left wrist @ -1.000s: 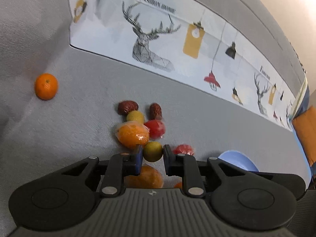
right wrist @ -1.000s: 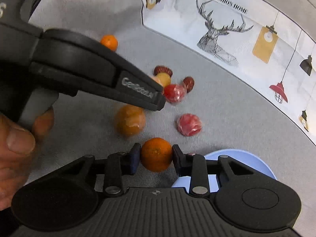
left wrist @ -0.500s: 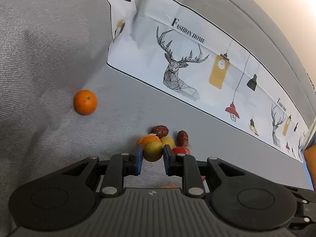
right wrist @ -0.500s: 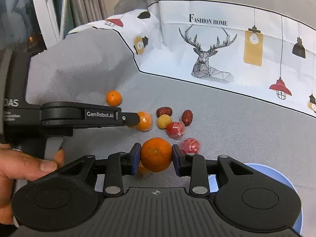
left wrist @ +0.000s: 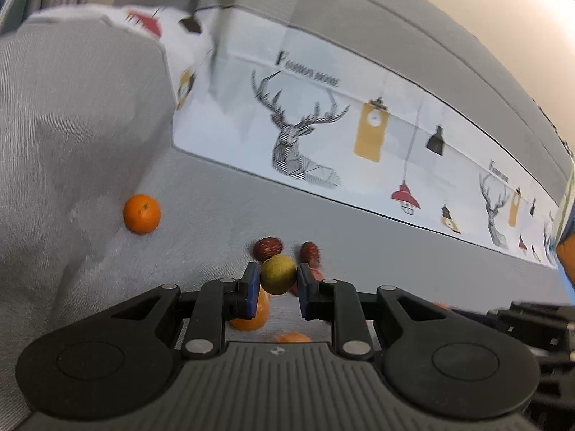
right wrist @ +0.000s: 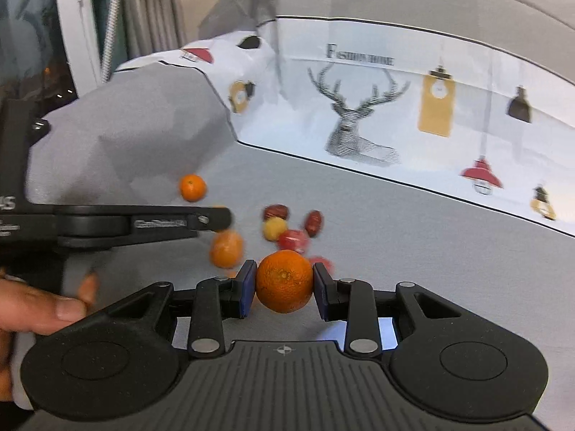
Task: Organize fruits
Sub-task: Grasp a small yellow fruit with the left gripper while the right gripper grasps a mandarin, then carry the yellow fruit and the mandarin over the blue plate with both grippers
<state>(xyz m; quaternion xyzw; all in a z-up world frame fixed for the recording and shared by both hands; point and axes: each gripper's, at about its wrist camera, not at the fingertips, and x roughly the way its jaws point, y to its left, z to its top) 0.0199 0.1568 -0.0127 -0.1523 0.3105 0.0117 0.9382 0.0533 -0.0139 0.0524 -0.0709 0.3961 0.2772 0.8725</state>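
Observation:
My left gripper is shut on a small yellow-green fruit, lifted above the grey sofa seat. Just past it lie two dark red dates, and a wrapped orange shows under its left finger. A loose orange rests by the armrest. My right gripper is shut on an orange, also off the seat. Beyond it lie a wrapped orange, a yellow fruit, dates, red wrapped fruits and the loose orange. The left gripper reaches in from the left.
A blue plate shows in part beneath my right gripper. A white cloth printed with deer and lamps covers the sofa back. The grey armrest rises at left. A person's hand holds the left gripper. An orange cushion sits far right.
Both grippers have risen from the seat with their fruits and tilted upward. The fruit pile now sits lower and smaller in both views, with more sofa back showing.

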